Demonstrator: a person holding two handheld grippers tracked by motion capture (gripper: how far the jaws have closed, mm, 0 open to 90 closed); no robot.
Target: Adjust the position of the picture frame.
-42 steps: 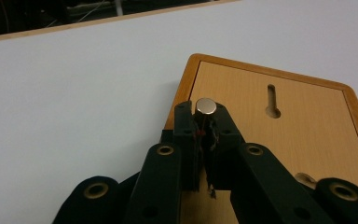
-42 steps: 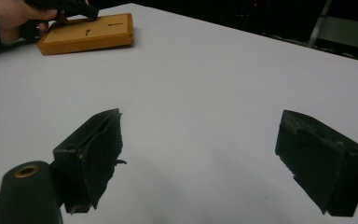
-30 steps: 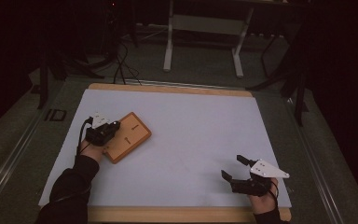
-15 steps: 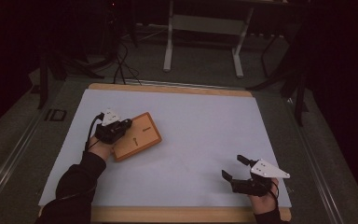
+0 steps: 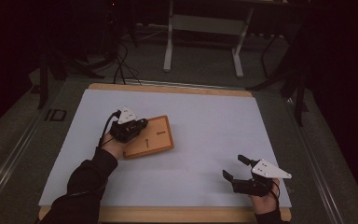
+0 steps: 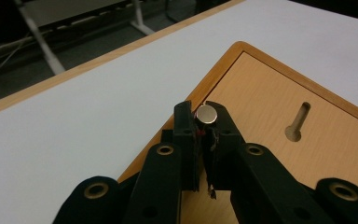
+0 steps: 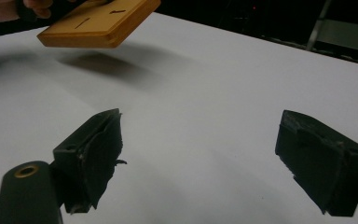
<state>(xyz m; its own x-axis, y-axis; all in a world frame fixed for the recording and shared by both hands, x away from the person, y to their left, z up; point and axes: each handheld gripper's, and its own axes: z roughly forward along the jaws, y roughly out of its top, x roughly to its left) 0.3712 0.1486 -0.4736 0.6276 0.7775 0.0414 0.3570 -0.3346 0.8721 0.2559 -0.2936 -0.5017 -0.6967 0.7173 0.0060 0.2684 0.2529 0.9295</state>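
The left tool (image 6: 200, 122), clamped on a small silver-headed bolt (image 6: 206, 114), has carried it inward over the keyhole-slotted wooden board (image 5: 156, 135); the right tool (image 5: 235, 168) rests open.

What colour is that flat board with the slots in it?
Light orange-brown wood grain; the board shows best in the left gripper view.

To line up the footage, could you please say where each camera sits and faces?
High view: above the person's side, facing forward and down on the white table; the left hand and right hand show.
Left gripper view: rides the left tongs, looking along shut jaws holding a silver-capped pin toward the wooden board.
Right gripper view: rides the right tongs, looking across the table between open jaws.
Shared: all three show the board.
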